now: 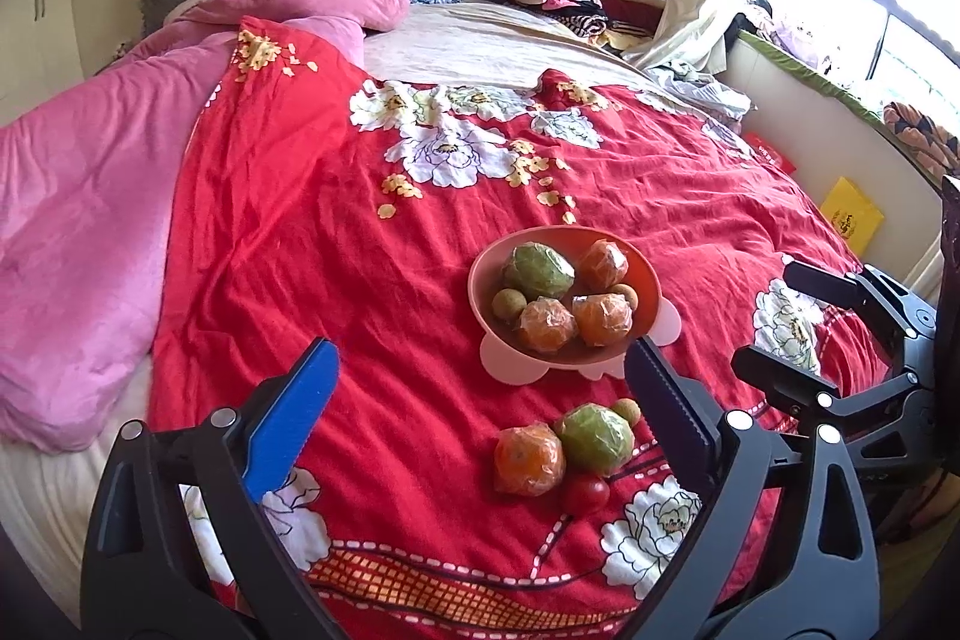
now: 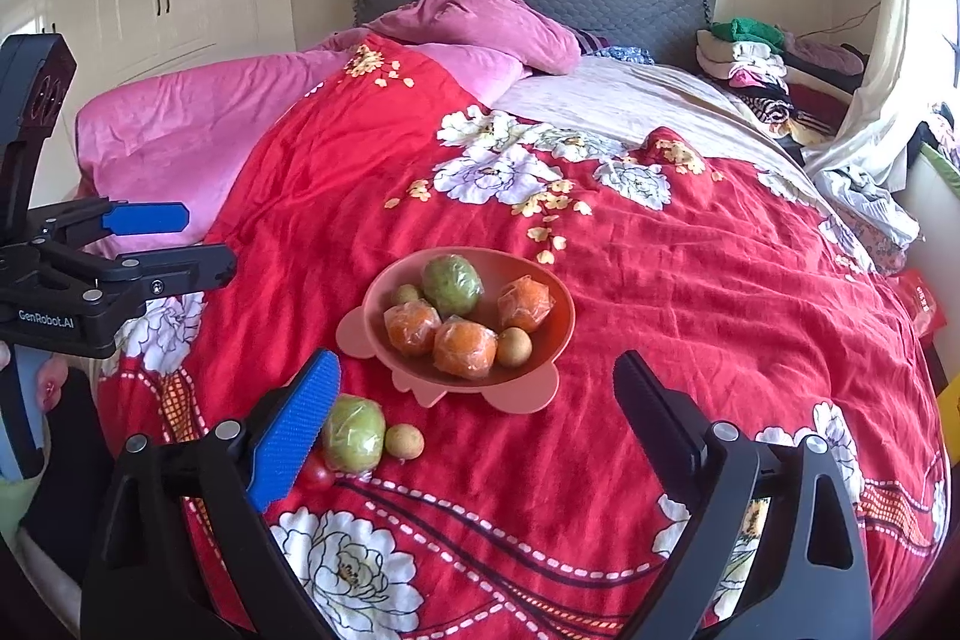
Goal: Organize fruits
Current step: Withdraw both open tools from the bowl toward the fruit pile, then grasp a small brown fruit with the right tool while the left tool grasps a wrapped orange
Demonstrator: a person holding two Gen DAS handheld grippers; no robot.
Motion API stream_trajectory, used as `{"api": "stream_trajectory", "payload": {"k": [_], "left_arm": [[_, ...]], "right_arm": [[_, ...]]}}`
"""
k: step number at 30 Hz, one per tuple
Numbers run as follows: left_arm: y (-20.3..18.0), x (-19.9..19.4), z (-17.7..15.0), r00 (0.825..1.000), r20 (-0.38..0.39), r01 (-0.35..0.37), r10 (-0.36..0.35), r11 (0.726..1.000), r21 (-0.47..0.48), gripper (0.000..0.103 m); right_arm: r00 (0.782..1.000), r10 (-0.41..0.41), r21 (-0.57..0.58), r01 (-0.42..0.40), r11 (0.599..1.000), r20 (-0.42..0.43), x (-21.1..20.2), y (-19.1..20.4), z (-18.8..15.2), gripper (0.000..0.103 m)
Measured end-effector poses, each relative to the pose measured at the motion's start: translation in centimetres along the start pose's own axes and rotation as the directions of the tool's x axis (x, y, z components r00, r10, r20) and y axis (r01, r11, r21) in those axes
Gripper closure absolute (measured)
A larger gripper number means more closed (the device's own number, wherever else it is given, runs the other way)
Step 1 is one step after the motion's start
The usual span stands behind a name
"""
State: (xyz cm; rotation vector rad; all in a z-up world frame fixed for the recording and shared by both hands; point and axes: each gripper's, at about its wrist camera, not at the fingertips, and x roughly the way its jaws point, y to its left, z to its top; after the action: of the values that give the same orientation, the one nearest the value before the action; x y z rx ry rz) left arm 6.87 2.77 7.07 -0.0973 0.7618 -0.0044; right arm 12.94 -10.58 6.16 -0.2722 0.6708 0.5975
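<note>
Four fruits lie loose on the bed's red quilt (image 1: 360, 232), just before the pink fruit bowl (image 1: 651, 280): wrapped orange (image 1: 529, 459), wrapped green fruit (image 1: 597, 437), longan (image 1: 627, 409), cherry tomato (image 1: 585, 493). Both the left hand-held gripper (image 1: 480, 412) and right hand-held gripper (image 2: 474, 415) stand wide apart, empty. Next, I judge, one closes on a loose fruit for the bowl.

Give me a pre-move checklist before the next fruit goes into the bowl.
1. Left tool open, nothing in it: ok.
2. Right tool open, nothing in it: ok.
3. Loose fruit in view, orange, green fruit, tomato, longan: ok.
4. Loose fruit spaced for a clean grasp: not ok, they touch.
5. Room left in the bowl: ok, its left side is bare.
6. Bowl steady on the soft quilt: cannot tell.
</note>
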Motion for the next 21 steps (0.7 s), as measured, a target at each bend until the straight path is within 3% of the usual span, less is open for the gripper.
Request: {"api": "stream_trajectory", "payload": {"k": [21], "left_arm": [[0.2, 2.2, -4.3, 0.992, -0.129, 0.003, 0.0, 1.0, 0.02, 0.013]], "right_arm": [[0.993, 0.037, -0.034, -0.041, 0.999, -0.109, 1.6, 1.4, -4.1, 0.011]]}}
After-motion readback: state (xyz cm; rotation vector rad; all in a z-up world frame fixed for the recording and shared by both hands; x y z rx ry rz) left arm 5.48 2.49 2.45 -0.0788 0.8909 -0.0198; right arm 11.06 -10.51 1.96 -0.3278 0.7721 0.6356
